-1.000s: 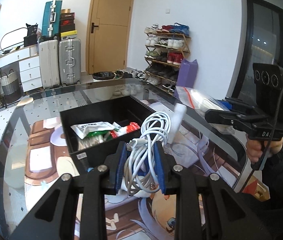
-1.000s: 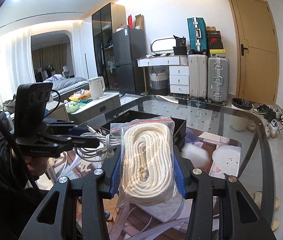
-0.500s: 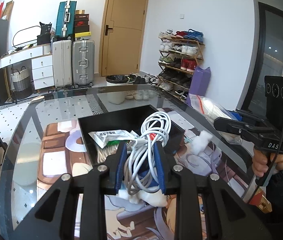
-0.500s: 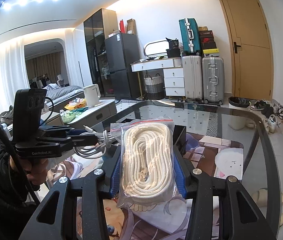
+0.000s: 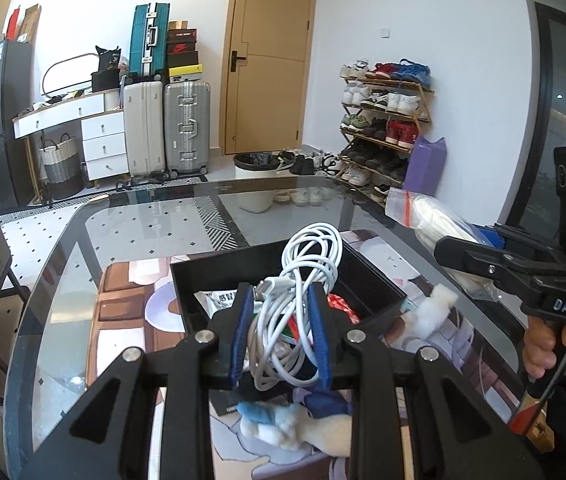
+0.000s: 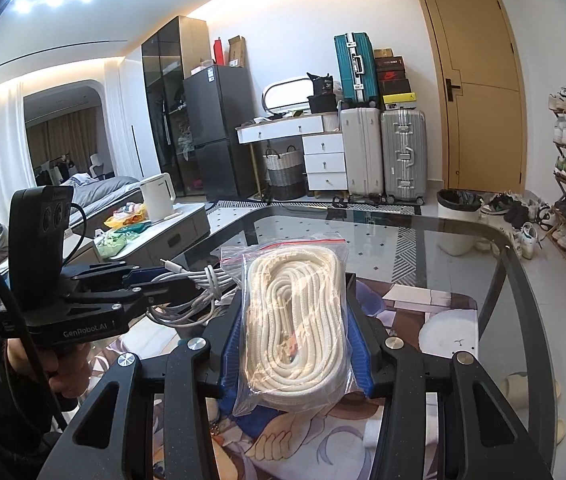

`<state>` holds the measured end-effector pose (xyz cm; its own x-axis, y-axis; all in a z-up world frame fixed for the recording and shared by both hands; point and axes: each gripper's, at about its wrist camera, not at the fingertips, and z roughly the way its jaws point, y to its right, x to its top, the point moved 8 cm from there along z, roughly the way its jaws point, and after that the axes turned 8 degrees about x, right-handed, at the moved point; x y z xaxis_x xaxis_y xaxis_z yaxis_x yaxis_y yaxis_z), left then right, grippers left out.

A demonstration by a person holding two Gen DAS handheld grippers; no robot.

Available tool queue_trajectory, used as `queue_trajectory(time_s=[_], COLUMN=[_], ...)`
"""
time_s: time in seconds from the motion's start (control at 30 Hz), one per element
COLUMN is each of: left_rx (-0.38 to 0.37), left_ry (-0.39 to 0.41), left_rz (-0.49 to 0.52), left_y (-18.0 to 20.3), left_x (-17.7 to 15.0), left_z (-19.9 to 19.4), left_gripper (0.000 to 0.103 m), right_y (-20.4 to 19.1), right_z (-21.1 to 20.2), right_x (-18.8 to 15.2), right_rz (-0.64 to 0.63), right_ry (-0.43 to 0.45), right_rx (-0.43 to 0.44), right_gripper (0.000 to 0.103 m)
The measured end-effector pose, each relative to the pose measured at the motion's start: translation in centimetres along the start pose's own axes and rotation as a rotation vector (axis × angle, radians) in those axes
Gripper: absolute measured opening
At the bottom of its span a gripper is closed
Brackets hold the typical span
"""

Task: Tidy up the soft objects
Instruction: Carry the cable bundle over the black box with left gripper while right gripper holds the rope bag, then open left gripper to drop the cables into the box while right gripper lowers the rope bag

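Note:
My left gripper (image 5: 281, 322) is shut on a coiled white cable (image 5: 303, 280), held in the air above the near side of a black bin (image 5: 367, 276) on the glass table. The bin holds packets (image 5: 219, 300). My right gripper (image 6: 295, 320) is shut on a clear zip bag of white rope (image 6: 295, 320), lifted over the table. In the right wrist view the left gripper (image 6: 171, 280) with its cable (image 6: 199, 280) appears at the left. The left wrist view shows the right gripper (image 5: 479, 252) with the bag of rope (image 5: 427, 216) at the right edge.
A cotton wad (image 5: 435, 312) lies right of the bin, and a blue-and-white soft toy (image 5: 283, 420) lies in front of it. A printed mat (image 6: 435, 320) covers the table's middle. Suitcases (image 5: 167, 132), a drawer unit and a shoe rack (image 5: 383, 120) stand beyond the table.
Both grippers have drawn back and swung with their loads. In the left wrist view the bin now sits further right and lower under the cable. Neither grip has changed.

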<state>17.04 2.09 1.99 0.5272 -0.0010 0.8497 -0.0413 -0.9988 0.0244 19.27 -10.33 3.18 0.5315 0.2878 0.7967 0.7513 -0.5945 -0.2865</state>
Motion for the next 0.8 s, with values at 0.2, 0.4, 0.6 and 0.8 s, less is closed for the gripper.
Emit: queue_trajectory(time_s=[0.2, 0.4, 0.6, 0.8], left_rx=[0.025, 0.049, 0.063, 0.068], left_ry=[-0.012, -0.021, -0.034, -0.039], left_rz=[-0.006, -0.011, -0.017, -0.022], left_y=[0.0, -0.4, -1.0, -1.2], left_x=[0.5, 0.5, 0.6, 0.8], left_z=[1.6, 3.0, 4.4, 5.3], left_gripper=[0.026, 0.026, 0.026, 0.026], right_y=[0.3, 0.8, 1.0, 1.0], right_z=[1.4, 2.7, 4.3, 6.1], right_x=[0.1, 0.3, 0.6, 0.5], right_rz=[0.012, 0.044, 0.055, 0.052], right_ry=[-0.025, -0.034, -0.053, -0.073], right_rx=[-0.022, -0.039, -0.047, -0.042], right_gripper=[0.045, 0.045, 0.045, 0.045])
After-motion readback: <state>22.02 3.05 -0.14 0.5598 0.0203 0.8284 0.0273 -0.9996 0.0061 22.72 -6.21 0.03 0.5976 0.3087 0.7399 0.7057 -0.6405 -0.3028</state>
